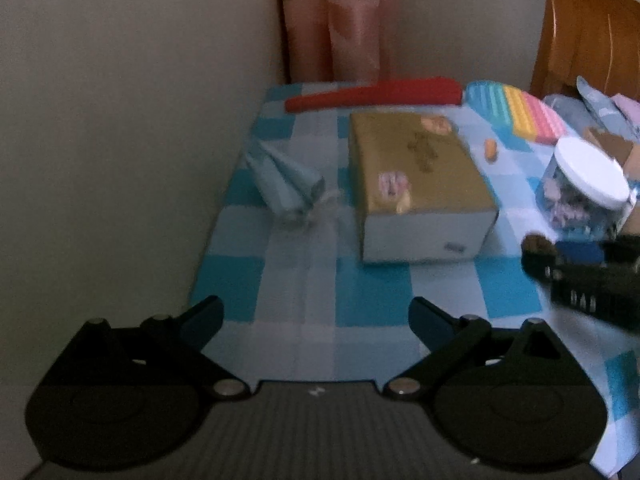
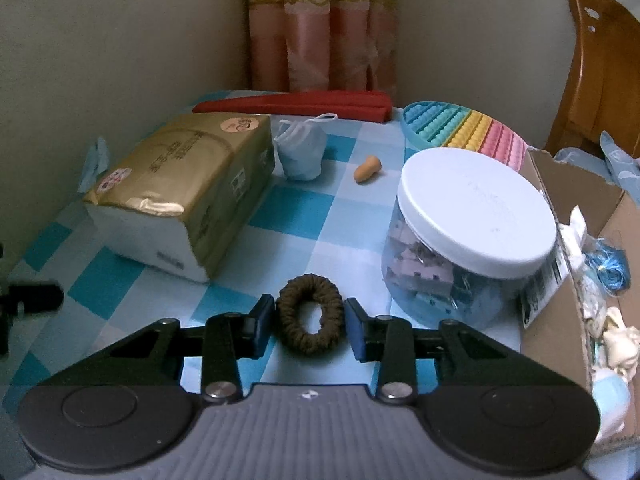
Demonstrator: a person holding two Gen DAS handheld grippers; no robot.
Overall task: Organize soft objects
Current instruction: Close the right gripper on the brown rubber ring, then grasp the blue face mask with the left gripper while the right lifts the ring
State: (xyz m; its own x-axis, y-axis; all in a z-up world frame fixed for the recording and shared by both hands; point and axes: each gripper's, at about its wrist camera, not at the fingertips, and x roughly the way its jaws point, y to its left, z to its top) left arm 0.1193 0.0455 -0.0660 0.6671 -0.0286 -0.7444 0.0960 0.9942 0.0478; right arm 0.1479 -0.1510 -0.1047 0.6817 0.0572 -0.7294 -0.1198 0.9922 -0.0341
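Near the table's (image 2: 304, 216) front edge, the right gripper (image 2: 310, 320) brackets a brown scrunchie (image 2: 310, 307) — pads flanking, contact uncertain. Close squarely across the ring before lifting. Left gripper (image 1: 316, 320) — wide, holding nothing.

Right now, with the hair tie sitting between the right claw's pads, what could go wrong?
1. The brown hair tie is soft and springy; the right claw pads barely flank it, so it may squirt out.
2. The clear jar stands close on the right; a sideways swing could knock it.
3. The cardboard box already looks crowded.
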